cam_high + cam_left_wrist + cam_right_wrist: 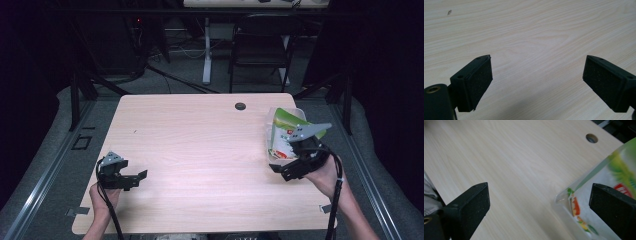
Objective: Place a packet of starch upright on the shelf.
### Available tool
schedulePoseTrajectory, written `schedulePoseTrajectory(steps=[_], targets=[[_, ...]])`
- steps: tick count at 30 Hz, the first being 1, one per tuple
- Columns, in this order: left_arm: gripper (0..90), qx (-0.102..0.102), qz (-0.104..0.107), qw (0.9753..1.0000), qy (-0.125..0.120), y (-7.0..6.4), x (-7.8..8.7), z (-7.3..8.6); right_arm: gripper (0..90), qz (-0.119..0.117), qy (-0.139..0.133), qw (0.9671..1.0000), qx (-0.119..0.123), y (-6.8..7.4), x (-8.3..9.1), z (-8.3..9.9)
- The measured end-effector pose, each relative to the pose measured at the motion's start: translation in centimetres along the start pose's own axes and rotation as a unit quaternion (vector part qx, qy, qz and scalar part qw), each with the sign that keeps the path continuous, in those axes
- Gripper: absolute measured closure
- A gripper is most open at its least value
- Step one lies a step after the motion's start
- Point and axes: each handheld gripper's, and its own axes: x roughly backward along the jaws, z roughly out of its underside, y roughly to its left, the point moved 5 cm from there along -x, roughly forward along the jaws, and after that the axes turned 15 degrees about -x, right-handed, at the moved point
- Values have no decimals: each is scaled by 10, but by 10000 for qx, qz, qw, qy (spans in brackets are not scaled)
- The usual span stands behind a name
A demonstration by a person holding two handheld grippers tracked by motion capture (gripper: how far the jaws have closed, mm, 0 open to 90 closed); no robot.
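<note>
on the desk's point(200, 150) right edge i see a clear plastic tub point(273, 129) w/ a green-and-white packet point(283, 131) standing in it. my right gripper point(283, 171) sits just beside the tub's near end, fingers point(471, 205) spread wide, nothing between them. left gripper point(136, 179) is well apart at the near left, low over bare wood, fingers point(474, 82) also spread, holding nothing
</note>
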Motion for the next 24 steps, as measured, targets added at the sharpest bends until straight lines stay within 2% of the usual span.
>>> schedulePoseTrajectory(steps=[3,6,7,9,12,13,16,17,22,24], targets=[[88,-2,3,10000,-12,0,0,0,26,-93,101,9999,5,5,-9,9],[88,-1,6,10000,-9,0,0,0,24,-123,278,9995,-28,13,-32,31],[88,-5,7,10000,-11,0,0,0,24,-123,278,9995,-28,13,-32,31],[88,5,11,10000,-5,0,0,0,17,-206,391,9989,-139,16,-46,45],[88,-1,8,10000,1,0,0,0,6,-321,414,9983,-255,17,-54,55],[88,-10,9,10000,14,-1,0,0,0,-404,499,9975,-292,19,-62,65],[88,3,5,10000,25,-1,-1,0,0,-474,499,9969,-390,18,-68,72],[88,8,7,10000,29,-1,-1,0,0,-537,584,9960,-421,17,-76,81],[88,-1,-6,10000,-5,-1,-1,-1,0,-512,612,9956,-492,14,-83,91],[88,-5,-2,10000,-3,-1,-1,-1,0,-497,737,9948,-500,13,-88,95]])
